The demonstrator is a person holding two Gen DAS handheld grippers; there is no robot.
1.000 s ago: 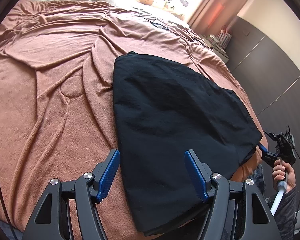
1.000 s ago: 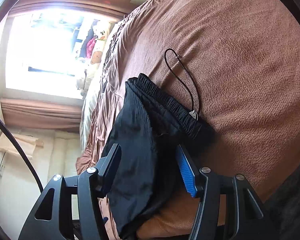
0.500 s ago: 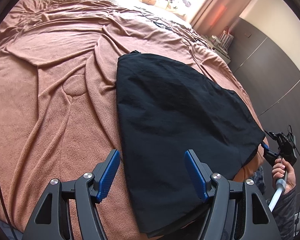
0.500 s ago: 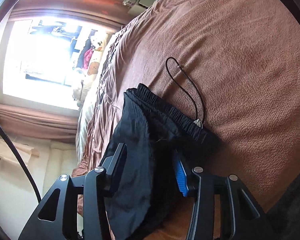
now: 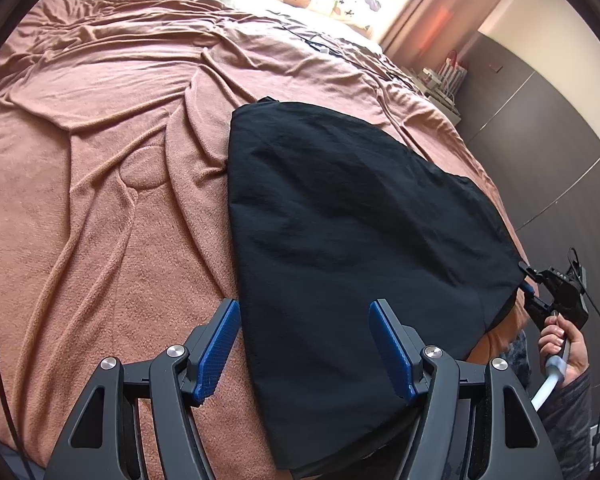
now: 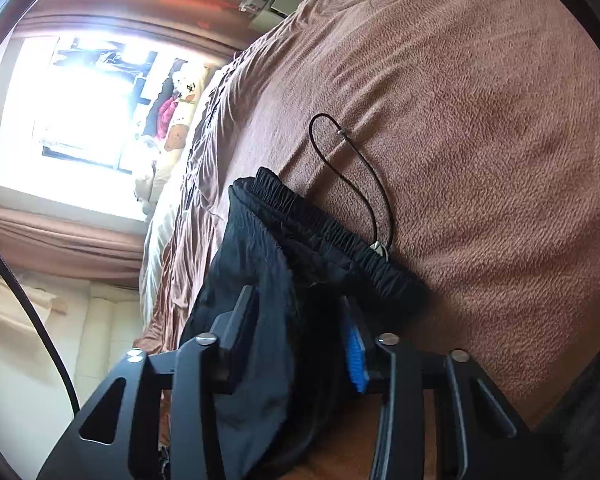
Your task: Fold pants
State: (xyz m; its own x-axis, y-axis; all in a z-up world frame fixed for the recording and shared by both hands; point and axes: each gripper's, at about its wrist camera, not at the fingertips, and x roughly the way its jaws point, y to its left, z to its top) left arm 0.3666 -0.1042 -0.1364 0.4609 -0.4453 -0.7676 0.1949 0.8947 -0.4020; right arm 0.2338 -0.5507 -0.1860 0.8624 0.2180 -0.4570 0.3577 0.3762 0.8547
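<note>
The black pants (image 5: 352, 216) lie spread flat on the brown bedspread (image 5: 100, 160). The right gripper (image 6: 300, 320) has just been closing, its jaws now pinching bunched fabric near the elastic waistband (image 6: 324, 236). The left gripper (image 5: 304, 344) hovers wide apart above the pants' near edge, holding nothing.

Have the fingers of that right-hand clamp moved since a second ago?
Yes. The right gripper has just been closing its jaws onto the black pants, near the waistband.
</note>
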